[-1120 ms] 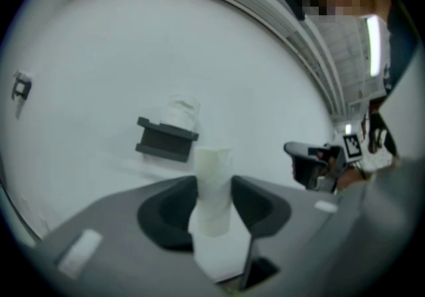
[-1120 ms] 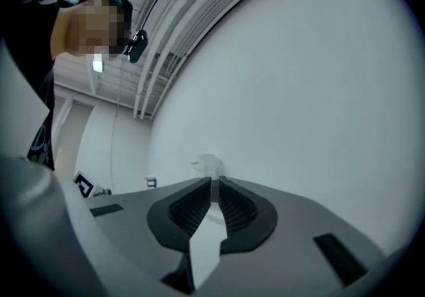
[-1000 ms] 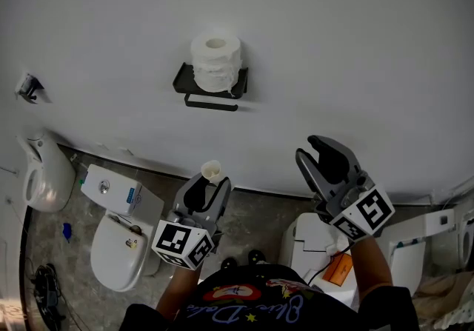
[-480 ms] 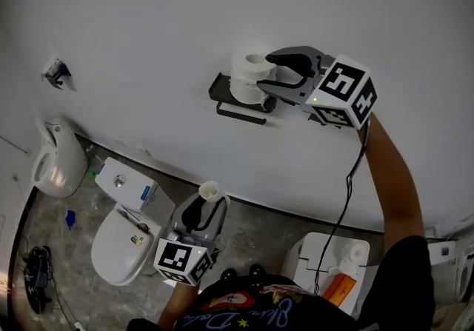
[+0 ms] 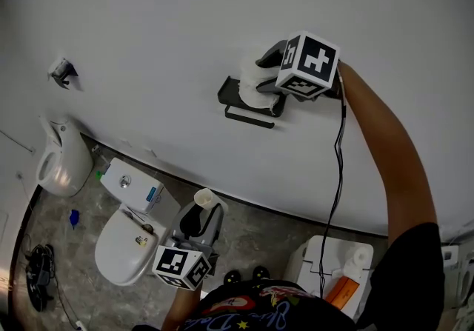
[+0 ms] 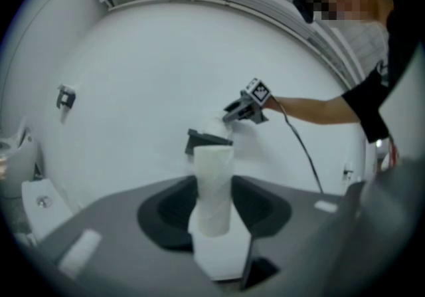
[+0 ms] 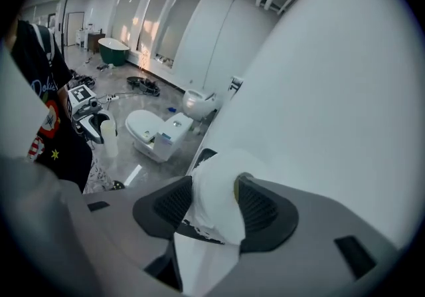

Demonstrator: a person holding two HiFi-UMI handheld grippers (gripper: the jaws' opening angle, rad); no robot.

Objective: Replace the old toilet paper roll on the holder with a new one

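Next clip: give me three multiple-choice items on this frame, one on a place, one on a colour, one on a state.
1. Where is the full paper roll?
A. on the toilet
B. on the wall holder
C. on the floor

2. What colour is the wall holder?
A. black
B. white
C. blue

3. What is the left gripper doing?
A. standing open and empty
B. clamping a thin roll upright
C. clamping a cable

Key:
1 B: the head view shows the full paper roll up at the holder on the wall.
2 A: its shelf and bar show black.
3 B: the left gripper view shows both jaws closed against the thin roll.
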